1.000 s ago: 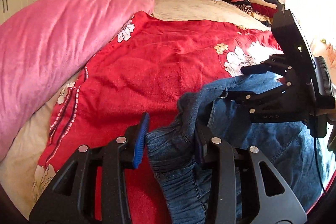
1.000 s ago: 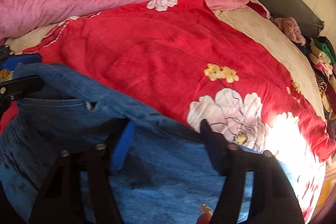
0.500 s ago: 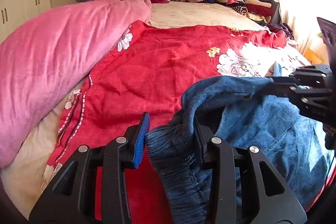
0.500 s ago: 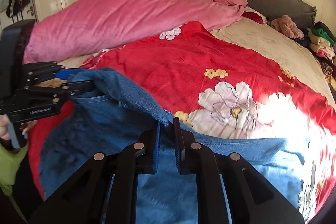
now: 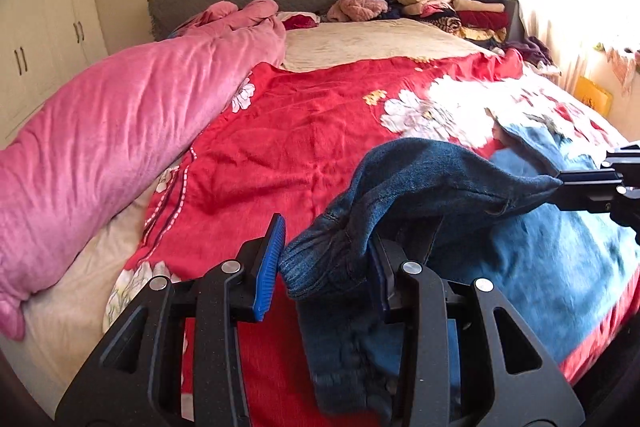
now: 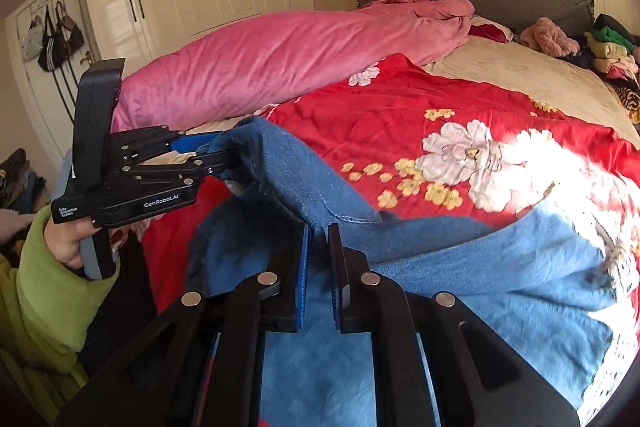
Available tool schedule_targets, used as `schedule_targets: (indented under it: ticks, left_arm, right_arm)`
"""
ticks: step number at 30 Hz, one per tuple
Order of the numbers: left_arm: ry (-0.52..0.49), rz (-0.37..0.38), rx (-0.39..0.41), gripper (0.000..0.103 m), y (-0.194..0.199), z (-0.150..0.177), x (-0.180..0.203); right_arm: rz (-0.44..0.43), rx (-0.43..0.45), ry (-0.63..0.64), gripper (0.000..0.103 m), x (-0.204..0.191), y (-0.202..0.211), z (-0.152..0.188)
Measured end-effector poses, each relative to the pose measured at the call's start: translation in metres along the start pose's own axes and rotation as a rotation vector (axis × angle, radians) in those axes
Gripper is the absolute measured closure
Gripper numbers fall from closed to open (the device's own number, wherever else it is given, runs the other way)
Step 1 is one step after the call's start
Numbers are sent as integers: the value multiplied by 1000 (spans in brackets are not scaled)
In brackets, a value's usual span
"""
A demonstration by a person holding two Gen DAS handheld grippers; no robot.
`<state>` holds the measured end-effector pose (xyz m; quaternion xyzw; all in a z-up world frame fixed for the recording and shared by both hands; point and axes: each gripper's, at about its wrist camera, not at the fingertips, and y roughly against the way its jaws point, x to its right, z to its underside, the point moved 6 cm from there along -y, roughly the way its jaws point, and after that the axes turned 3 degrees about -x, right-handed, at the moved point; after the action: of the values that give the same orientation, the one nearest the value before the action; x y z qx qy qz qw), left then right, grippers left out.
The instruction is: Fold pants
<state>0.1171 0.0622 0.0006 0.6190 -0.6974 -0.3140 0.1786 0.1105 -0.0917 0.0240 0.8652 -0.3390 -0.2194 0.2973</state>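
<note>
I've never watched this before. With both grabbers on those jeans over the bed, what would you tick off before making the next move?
1. Right gripper pinching the jeans edge: ok.
2. Left gripper clamped on denim: cannot tell; a wad sits between its fingers with a gap showing.
3. Edge between the two grippers lifted off the bed: ok.
4. Rest of the jeans lying on the red quilt: ok.
5. Pink duvet apart from the jeans: ok.

left gripper (image 5: 326, 263): fingers apart, denim between | right gripper (image 6: 318, 277): fingers nearly closed, pinching fabric
</note>
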Motion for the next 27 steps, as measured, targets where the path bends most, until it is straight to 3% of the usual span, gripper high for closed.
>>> schedule_targets:
  ticks: [4, 8, 11, 13, 19, 20, 21, 22, 27]
  left_arm:
    - [-45, -30, -34, 73, 10, 17, 6]
    - [-58, -36, -77, 73, 13, 36, 8]
    - [-36, -7, -95, 73, 17, 47, 8]
    - [-9, 17, -111, 73, 17, 54, 6]
    - [32, 50, -111, 73, 23, 53, 5]
    - [34, 50, -111, 73, 24, 53, 5]
    - [35, 50, -112, 73, 24, 53, 5]
    - [37, 48, -116, 73, 24, 54, 4]
    - [40, 31, -125, 71, 25, 60, 1]
  right_arm:
    - [-56, 1, -2, 94, -19, 13, 26]
    - [-23, -24, 51, 94, -37, 12, 48]
    - [77, -20, 110, 88, -38, 10, 55]
    - [214, -20, 243, 62, -43, 5, 57]
    - [380, -98, 504, 51, -52, -39, 62]
    - [417, -99, 532, 53, -49, -45, 60]
    - [447, -102, 557, 66, -46, -50, 59]
    - [451, -116, 557, 100, -43, -52, 58]
    - [199, -98, 346, 100, -47, -17, 52]
